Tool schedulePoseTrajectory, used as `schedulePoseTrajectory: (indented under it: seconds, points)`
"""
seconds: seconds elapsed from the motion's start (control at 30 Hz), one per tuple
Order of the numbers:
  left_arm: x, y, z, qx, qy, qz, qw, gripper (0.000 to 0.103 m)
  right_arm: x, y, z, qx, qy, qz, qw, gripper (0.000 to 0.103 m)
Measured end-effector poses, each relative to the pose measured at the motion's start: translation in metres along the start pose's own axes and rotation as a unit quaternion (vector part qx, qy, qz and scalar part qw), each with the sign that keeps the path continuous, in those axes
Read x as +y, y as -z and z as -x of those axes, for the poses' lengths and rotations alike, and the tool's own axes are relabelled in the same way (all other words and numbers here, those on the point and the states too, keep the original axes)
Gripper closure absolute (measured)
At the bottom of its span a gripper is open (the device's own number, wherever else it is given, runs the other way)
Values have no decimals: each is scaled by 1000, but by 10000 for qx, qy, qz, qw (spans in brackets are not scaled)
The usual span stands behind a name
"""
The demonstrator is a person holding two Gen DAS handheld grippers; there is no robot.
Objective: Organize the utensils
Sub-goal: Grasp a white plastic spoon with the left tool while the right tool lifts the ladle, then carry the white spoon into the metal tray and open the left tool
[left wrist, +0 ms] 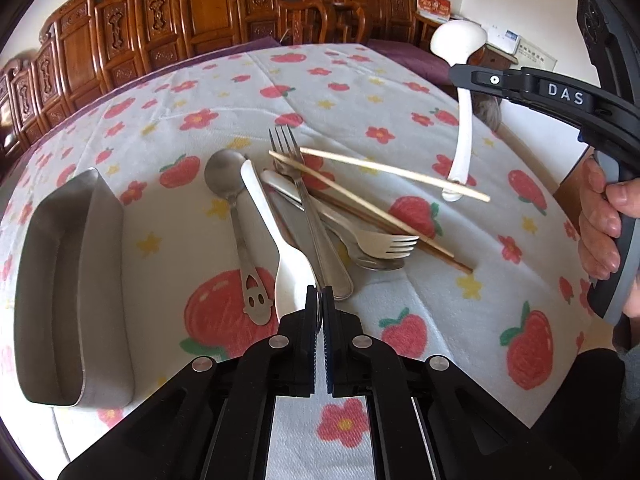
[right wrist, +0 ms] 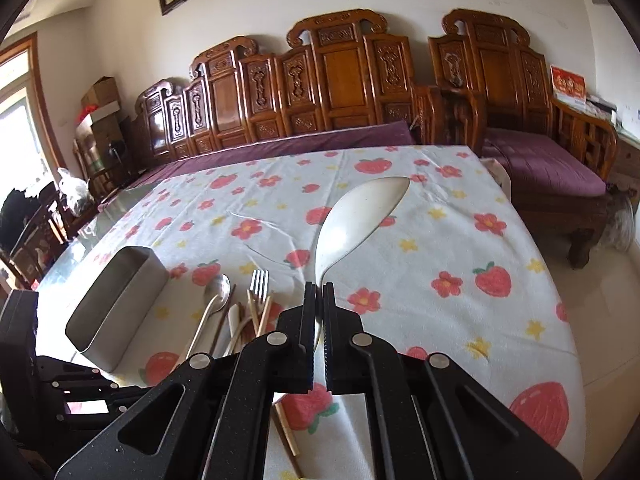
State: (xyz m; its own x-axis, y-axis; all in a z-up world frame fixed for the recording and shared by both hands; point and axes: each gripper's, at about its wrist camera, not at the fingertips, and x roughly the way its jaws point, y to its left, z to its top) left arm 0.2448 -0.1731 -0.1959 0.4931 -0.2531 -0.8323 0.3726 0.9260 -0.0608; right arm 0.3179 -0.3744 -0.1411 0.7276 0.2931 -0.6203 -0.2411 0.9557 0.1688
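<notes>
The right gripper (right wrist: 319, 292) is clamped on the handle of a large white plastic serving spoon (right wrist: 360, 220), held clear above the strawberry-print tabletop (right wrist: 460, 248). The left gripper (left wrist: 319, 296) is closed on the bowl end of a smaller white plastic spoon (left wrist: 280, 240) in the pile of metal forks, spoons and chopsticks. An empty steel oblong holder (left wrist: 60, 280) lies at nine o'clock of the pile.

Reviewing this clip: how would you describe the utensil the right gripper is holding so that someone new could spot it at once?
Start from the strawberry-print tablecloth and the heap of utensils beside the steel holder. Lifted clear of that heap, the right gripper is shut on a large white spoon. Unlike the metal spoons, forks and chopsticks, it is off the table, and its bowl is far broader.
</notes>
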Motion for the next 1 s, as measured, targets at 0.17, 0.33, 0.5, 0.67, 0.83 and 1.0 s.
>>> schedulePoseTrajectory:
  seconds: [0.17, 0.33, 0.5, 0.67, 0.83, 1.0]
  points:
    - [2, -1, 25, -197, 107, -35, 9997, 101, 20, -6, 13, -82, -42, 233, 9997, 99]
    - [13, -2, 51, -434, 205, -111, 9988, 101, 40, 1, 7, 58, -107, 407, 9991, 99]
    - [33, -4, 71, -666, 259, -120, 9974, 101, 61, 6, 4, 235, 43, 723, 9971, 99]
    - [55, 1, 86, -832, 215, -123, 9962, 101, 79, 8, 8, 346, 402, 1149, 9920, 99]
    - [85, 5, 96, -908, 182, 1, 9957, 101, 81, 11, 13, 464, 642, 1242, 9891, 99]
    - [109, 12, 103, -962, 121, 101, 9952, 101, 88, 14, 17, 588, 877, 1495, 9831, 99]
